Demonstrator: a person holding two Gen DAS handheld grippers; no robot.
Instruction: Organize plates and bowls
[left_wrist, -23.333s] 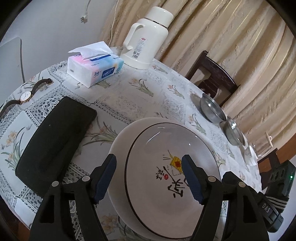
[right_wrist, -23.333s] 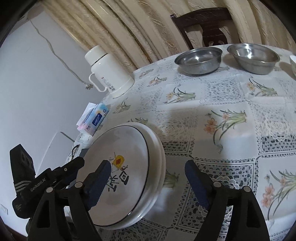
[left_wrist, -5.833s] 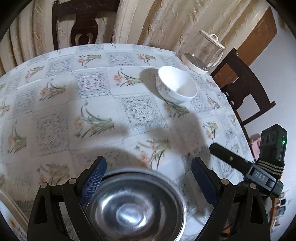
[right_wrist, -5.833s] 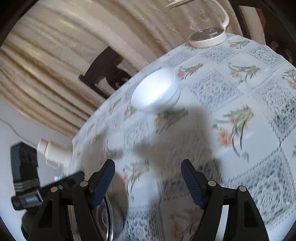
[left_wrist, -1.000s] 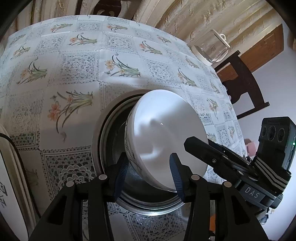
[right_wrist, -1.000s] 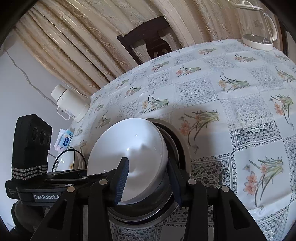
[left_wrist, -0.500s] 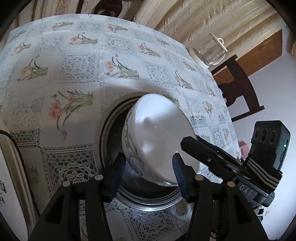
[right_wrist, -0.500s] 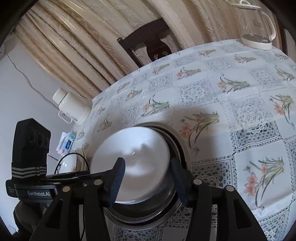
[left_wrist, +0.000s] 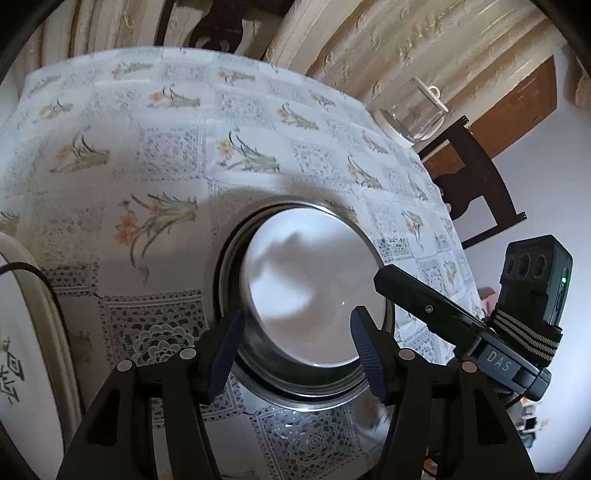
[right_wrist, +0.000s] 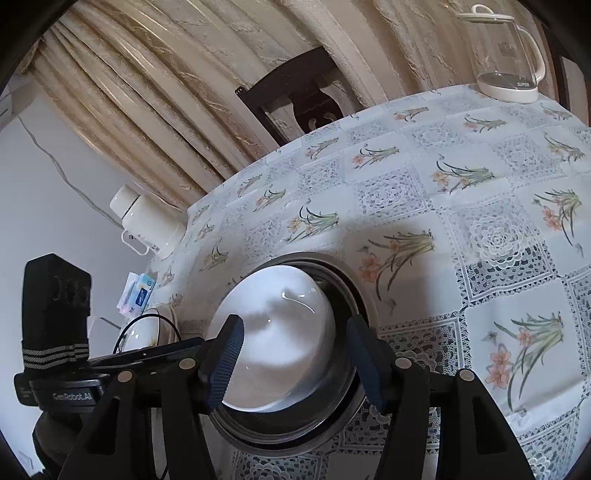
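Note:
A white bowl (left_wrist: 314, 288) (right_wrist: 280, 332) rests level inside nested steel bowls (left_wrist: 295, 400) (right_wrist: 295, 432) on the flowered tablecloth. My left gripper (left_wrist: 295, 350) is open at the bowl's near side, its blue pads straddling the rim area. From the opposite side, my right gripper (right_wrist: 294, 358) is also open across the bowl's near edge. Neither visibly clamps the bowl. A stack of white plates (left_wrist: 26, 332) (right_wrist: 147, 326) with black lettering stands just left of the bowls, with a black cable lying over it.
A glass kettle (left_wrist: 413, 114) (right_wrist: 506, 55) stands at the table's far edge. A white thermos (right_wrist: 147, 229) and a tissue pack (right_wrist: 138, 291) sit beyond the plates. Dark wooden chairs (left_wrist: 476, 184) (right_wrist: 295, 103) ring the table. The table edge runs close on the right in the left wrist view.
The white bowl, tilted and raised a second ago, has dropped level into the steel bowls. Both grippers' fingers have spread slightly and drawn back.

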